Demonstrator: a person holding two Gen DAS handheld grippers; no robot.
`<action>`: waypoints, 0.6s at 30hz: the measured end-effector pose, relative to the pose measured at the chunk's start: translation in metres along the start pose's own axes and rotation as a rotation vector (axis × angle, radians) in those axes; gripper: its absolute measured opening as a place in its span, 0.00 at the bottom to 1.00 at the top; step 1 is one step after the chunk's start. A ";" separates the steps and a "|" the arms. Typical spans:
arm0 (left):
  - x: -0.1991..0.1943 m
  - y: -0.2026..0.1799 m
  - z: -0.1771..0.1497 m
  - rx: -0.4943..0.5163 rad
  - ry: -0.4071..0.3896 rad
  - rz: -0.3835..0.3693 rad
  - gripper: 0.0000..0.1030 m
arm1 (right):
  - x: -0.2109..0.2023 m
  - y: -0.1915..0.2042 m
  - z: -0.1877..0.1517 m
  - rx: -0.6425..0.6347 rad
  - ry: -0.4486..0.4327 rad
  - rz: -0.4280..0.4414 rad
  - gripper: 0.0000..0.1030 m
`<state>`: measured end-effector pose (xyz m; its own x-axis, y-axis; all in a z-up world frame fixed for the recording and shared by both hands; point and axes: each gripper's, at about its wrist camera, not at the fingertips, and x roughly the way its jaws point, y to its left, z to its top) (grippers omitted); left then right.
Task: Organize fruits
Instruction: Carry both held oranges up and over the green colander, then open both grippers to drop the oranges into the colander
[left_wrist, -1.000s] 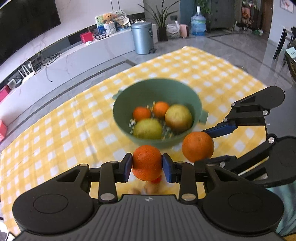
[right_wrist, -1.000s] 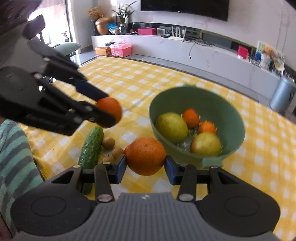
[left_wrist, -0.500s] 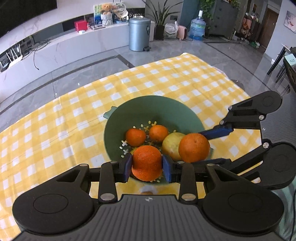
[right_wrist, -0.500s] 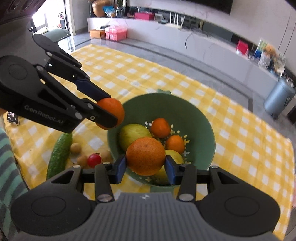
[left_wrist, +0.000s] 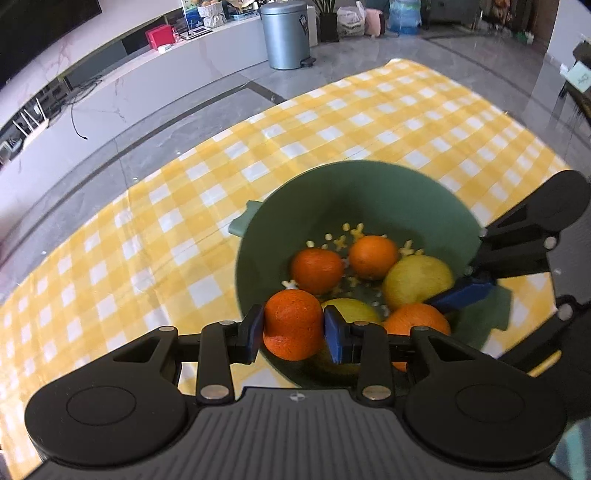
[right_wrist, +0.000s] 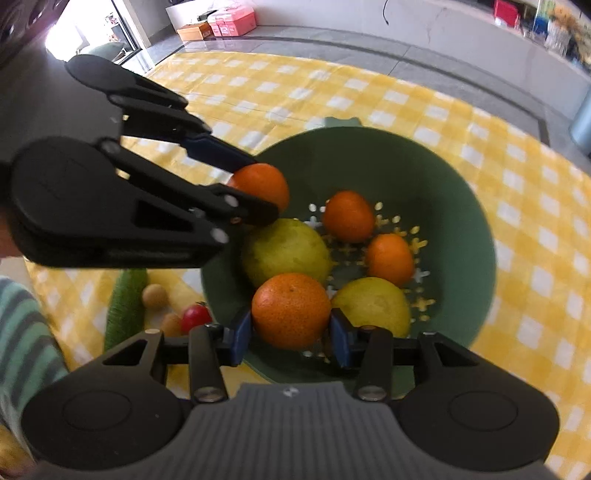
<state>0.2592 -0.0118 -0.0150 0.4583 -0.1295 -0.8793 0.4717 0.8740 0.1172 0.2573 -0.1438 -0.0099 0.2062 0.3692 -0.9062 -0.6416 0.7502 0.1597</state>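
Observation:
A green colander bowl (left_wrist: 369, 192) (right_wrist: 461, 206) sits on the yellow checked cloth. It holds two small oranges (left_wrist: 317, 270) (right_wrist: 349, 216) and two yellow-green pears (left_wrist: 419, 281) (right_wrist: 286, 251). My left gripper (left_wrist: 293, 330) is shut on an orange (left_wrist: 293, 325) over the bowl's near rim; it also shows in the right wrist view (right_wrist: 260, 184). My right gripper (right_wrist: 291, 334) is shut on a larger orange (right_wrist: 291, 310) (left_wrist: 417, 321), held over the bowl's inside, just above the pears.
A cucumber (right_wrist: 125, 306), a cherry tomato (right_wrist: 195, 317) and small tan round fruits (right_wrist: 155, 295) lie on the cloth left of the bowl. A striped sleeve (right_wrist: 26, 332) is at the near left. The cloth's far edge (left_wrist: 258, 114) borders grey floor.
Both grippers have moved forward and down with their oranges, from beside the bowl to over its inside. Both oranges stay gripped.

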 end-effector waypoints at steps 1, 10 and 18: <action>0.002 -0.001 0.000 0.006 0.003 0.008 0.38 | 0.002 0.001 0.001 0.003 0.011 0.004 0.41; 0.006 -0.009 -0.002 0.060 0.005 0.031 0.39 | 0.004 0.006 0.009 0.001 0.046 -0.018 0.42; 0.002 -0.008 -0.006 0.059 -0.016 0.015 0.50 | 0.001 0.006 0.008 0.009 0.047 -0.038 0.44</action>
<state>0.2518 -0.0167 -0.0199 0.4772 -0.1248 -0.8699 0.5084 0.8466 0.1575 0.2594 -0.1342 -0.0069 0.1952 0.3147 -0.9289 -0.6275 0.7680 0.1284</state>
